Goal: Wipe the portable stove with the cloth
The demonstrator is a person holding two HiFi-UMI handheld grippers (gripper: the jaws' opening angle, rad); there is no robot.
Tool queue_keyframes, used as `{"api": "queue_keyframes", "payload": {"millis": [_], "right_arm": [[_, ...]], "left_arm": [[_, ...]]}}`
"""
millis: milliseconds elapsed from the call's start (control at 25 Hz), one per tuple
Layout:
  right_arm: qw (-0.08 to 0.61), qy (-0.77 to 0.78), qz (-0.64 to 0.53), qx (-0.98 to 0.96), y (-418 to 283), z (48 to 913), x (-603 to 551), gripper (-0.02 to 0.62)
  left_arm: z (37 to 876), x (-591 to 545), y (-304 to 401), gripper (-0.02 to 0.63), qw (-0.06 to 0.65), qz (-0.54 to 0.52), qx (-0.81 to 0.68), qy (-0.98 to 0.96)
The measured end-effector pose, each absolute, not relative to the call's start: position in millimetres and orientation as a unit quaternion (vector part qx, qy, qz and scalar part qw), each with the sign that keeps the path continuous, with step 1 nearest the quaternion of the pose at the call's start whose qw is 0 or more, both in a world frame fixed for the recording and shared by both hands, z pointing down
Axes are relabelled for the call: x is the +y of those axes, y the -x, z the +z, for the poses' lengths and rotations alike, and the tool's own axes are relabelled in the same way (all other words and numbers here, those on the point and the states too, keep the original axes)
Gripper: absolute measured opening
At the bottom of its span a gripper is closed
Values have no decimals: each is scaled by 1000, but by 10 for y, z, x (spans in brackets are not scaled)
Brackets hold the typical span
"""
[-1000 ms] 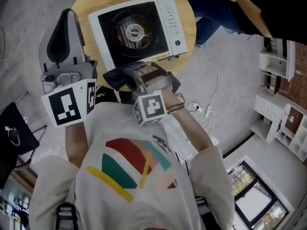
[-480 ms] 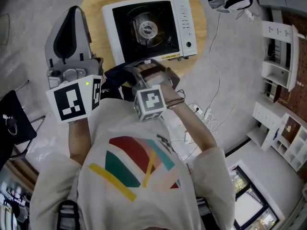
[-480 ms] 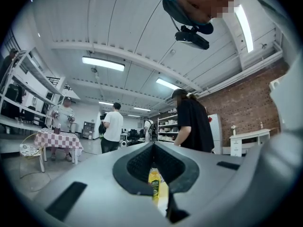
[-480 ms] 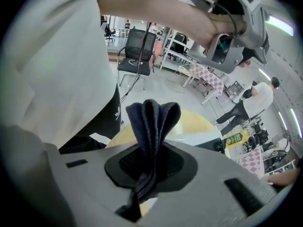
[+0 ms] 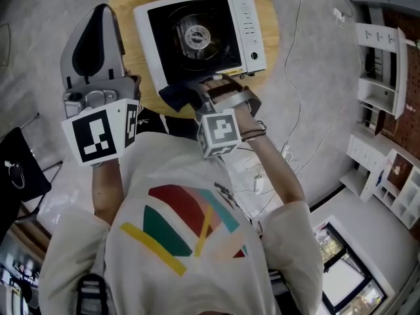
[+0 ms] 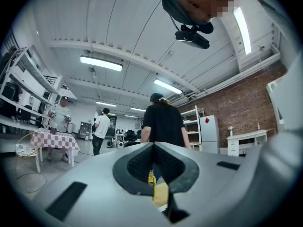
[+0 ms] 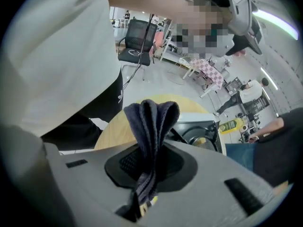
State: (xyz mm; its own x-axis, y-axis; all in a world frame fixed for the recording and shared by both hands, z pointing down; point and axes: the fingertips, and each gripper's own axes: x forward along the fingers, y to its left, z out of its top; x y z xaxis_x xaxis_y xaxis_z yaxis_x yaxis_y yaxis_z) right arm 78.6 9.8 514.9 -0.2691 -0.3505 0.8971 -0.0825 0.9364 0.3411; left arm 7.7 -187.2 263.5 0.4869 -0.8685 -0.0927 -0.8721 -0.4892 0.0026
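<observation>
Grey floor lies all round a small round bench point(image 5: 128, 8). Nearest is the person, with both arms bent and pushed forward. The left arm is held up beside the bench, off to the left of it. The left tongs point(image 6: 154, 162) are shut with nothing in them. The right arm reaches lower, with its wrist over the near edge of the bench. The right tongs point(image 5: 200, 96) are squeezed tight on a dark cloth point(image 7: 151, 122). It sticks out past them in a folded bunch, right at the near edge of the stove point(image 5: 197, 38). The cloth looks soft, light and floppy, so a hold on the thick fold suits it. The stove looks hard and smooth and may slide when rubbed. Behind it stands a yellow bottle point(image 7: 232, 125).
</observation>
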Motion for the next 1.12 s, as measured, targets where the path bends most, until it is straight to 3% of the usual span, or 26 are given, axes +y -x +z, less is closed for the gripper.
{"api": "queue_keyframes", "payload": {"millis": [760, 1120], "right_arm": [[702, -140, -106, -690, -2331, 5239, 146, 32], [716, -132, -114, -676, -2499, 5232, 133, 32]], "left_arm": [[2605, -1857, -280, 5, 26, 39, 494, 868], [2612, -1889, -292, 5, 27, 39, 495, 867]]}}
